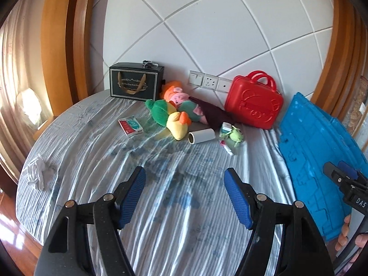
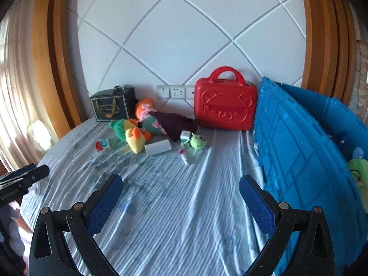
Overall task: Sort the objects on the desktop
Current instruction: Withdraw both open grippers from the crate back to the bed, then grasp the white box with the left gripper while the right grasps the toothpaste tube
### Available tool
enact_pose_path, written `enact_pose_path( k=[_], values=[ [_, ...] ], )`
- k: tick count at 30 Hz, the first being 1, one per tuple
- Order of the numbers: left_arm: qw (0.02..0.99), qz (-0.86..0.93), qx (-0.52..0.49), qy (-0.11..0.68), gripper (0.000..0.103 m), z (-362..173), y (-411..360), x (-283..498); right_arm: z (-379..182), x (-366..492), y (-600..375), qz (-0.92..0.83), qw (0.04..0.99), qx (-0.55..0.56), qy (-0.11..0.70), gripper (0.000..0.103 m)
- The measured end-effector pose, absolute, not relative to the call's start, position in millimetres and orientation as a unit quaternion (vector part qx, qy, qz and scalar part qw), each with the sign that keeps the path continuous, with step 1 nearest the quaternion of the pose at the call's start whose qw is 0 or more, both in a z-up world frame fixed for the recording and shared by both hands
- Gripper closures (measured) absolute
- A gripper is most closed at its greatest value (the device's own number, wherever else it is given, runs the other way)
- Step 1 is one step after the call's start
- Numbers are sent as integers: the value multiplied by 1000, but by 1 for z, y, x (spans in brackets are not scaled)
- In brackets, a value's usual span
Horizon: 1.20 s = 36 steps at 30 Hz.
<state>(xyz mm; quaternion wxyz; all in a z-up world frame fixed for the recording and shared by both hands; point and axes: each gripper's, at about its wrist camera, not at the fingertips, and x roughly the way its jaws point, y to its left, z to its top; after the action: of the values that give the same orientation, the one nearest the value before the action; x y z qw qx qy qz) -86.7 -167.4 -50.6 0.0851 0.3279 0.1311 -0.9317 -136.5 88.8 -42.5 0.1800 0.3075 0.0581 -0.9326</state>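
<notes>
A heap of soft toys lies at the back of the round bed: a green and yellow plush (image 1: 171,119) (image 2: 132,133), a pink doll (image 1: 178,96) (image 2: 145,111), a dark red cloth (image 1: 212,112) (image 2: 176,124). In front lie a red and white card box (image 1: 130,127) (image 2: 102,144), a white roll (image 1: 202,136) (image 2: 158,147) and a small green monster toy (image 1: 235,134) (image 2: 198,141). My left gripper (image 1: 185,195) hovers open over the bare sheet, well short of them. My right gripper (image 2: 180,203) is open too, empty, beside the blue crate (image 2: 299,151) (image 1: 315,161).
A red case (image 1: 254,104) (image 2: 224,105) and a black gift bag (image 1: 135,84) (image 2: 111,107) stand against the white wall. A white crumpled cloth (image 1: 38,172) lies at the bed's left edge. The striped sheet (image 1: 172,207) fills the foreground. Green plush shows inside the crate (image 2: 358,172).
</notes>
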Motion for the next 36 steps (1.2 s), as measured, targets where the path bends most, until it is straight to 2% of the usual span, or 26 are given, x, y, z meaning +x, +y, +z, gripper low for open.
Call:
enact_pose_path(
  k=[7, 16, 27, 36],
  values=[
    [130, -914, 361, 132, 33, -76, -194, -128, -81, -197, 80, -918, 184, 347, 54, 1],
    [173, -878, 413, 170, 33, -126, -274, -187, -131, -260, 70, -898, 165, 406, 46, 2],
    [171, -825, 504, 192, 33, -222, -379, -351, -204, -345, 32, -860, 124, 491, 60, 4],
    [196, -792, 552, 174, 33, -289, -413, -458, -252, -425, -3, -841, 116, 520, 97, 4]
  ],
)
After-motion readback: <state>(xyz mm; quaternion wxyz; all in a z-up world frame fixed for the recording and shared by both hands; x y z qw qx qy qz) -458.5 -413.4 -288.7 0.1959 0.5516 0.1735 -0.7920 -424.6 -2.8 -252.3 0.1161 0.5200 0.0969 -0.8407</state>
